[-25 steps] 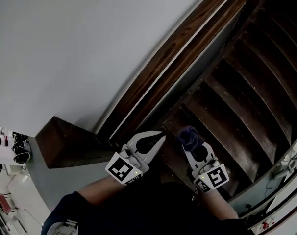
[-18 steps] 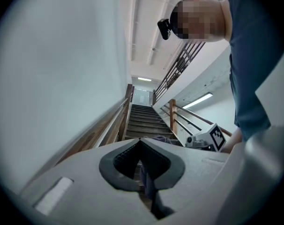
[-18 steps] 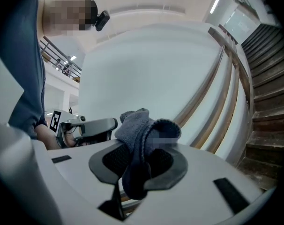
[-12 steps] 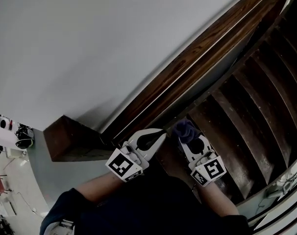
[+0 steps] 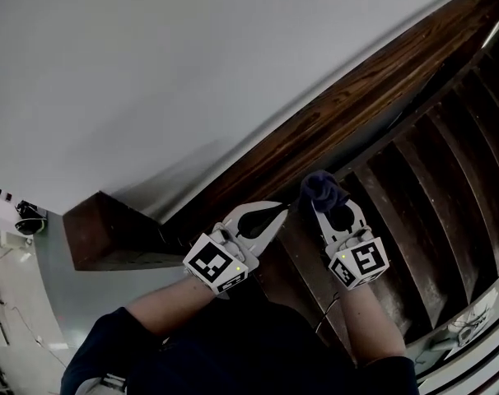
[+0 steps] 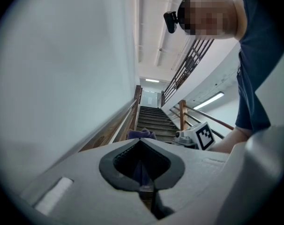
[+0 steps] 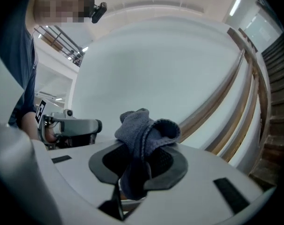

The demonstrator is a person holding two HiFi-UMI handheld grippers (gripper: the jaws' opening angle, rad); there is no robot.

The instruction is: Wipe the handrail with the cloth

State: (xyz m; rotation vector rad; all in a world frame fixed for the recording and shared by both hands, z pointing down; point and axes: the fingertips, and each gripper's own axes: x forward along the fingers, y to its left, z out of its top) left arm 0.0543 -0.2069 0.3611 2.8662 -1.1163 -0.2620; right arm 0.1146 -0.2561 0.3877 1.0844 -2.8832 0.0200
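Dark brown wooden handrail [image 5: 356, 105]: slants lower left to upper right.
Right gripper [image 5: 328, 202]: fingers clamped on bunched blue-grey cloth [image 5: 319, 188].
Left gripper [image 5: 279, 212]: fingers together, empty.

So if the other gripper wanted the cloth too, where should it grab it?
Grab the loose, bunched top of the cloth, which pokes out past the right gripper's fingers. The lower part is pinched between them, so only that puff is free. The left gripper is beside it and shut, so it would probably open first, then come in sideways from the left.

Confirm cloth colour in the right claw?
Dark blue-grey cloth, clearest in the right gripper view.
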